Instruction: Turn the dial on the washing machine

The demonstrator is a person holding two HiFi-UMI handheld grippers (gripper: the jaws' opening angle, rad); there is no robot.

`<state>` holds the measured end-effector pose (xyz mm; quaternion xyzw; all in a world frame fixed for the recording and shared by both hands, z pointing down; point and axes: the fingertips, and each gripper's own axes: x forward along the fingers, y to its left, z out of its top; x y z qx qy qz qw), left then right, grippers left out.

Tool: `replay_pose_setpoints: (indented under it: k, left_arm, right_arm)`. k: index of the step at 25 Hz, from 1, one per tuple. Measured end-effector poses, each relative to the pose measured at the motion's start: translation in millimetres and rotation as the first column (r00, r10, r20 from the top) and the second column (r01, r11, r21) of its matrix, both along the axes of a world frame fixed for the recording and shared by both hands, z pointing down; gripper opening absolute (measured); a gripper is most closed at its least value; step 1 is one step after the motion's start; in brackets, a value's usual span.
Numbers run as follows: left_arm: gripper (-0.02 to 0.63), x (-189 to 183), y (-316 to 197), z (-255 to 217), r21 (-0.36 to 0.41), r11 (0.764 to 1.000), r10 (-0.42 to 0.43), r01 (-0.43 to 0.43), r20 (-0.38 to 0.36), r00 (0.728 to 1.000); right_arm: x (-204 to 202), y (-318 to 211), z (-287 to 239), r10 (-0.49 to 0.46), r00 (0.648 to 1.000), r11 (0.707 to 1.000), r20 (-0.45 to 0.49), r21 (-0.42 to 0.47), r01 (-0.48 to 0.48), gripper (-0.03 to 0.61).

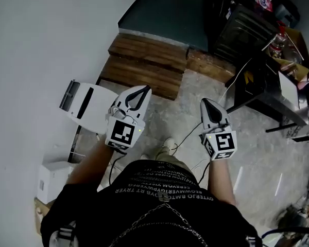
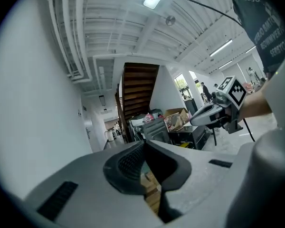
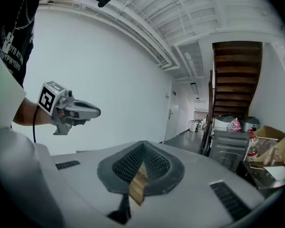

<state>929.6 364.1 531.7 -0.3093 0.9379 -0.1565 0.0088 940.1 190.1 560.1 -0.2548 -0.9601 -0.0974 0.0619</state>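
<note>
No dial and no machine that I can name as a washing machine shows in any view. My left gripper [image 1: 144,90] is held level in front of the person, jaws shut with nothing between them; its tips [image 2: 145,144] meet in the left gripper view. My right gripper [image 1: 206,103] hangs beside it, also shut and empty, its tips [image 3: 142,145] together. Each gripper shows in the other's view: the right gripper [image 2: 195,119] and the left gripper [image 3: 96,112], both in mid air. A white boxy unit [image 1: 87,104] with dark slots stands against the left wall, just left of the left gripper.
Wooden steps [image 1: 144,63] lie ahead on the floor. A dark oven-like cabinet [image 1: 244,30] and a black table frame [image 1: 268,94] with clutter stand at the right. A cable [image 1: 190,133] runs over the speckled floor. A small white box [image 1: 51,179] sits by the left wall.
</note>
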Motion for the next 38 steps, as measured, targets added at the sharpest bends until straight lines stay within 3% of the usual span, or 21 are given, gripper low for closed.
replay_pose_setpoints:
  k: [7,18,23,32,38]
  left_arm:
    - [0.012,-49,-39,-14,0.068,0.997,-0.035,0.035,-0.004,0.999]
    - [0.012,-131,-105,-5,0.071,0.996,-0.047,0.05,-0.041,0.998]
    - [0.012,-149,-137,-6,0.065,0.997,-0.042,0.044,-0.032,0.999]
    - [0.012,-171,-135,-3,0.071,0.992,-0.098,0.102,-0.058,0.993]
    - [0.012,-205,-121,-2,0.068,0.992,-0.101,0.106,-0.07,0.992]
  right_arm:
    - [-52,-33,5,-0.001,1.0,1.0,0.005,-0.015,0.001,-0.003]
    - [-119,-80,17,-0.064,0.998,0.995,-0.021,-0.083,0.062,-0.003]
    - [-144,-98,21,-0.103,0.994,0.99,-0.031,-0.095,0.1,-0.003]
    - [-182,-122,22,-0.064,0.998,0.989,-0.028,-0.134,0.06,-0.003]
    - [-220,-122,21,-0.01,1.0,0.989,-0.018,-0.148,0.007,-0.003]
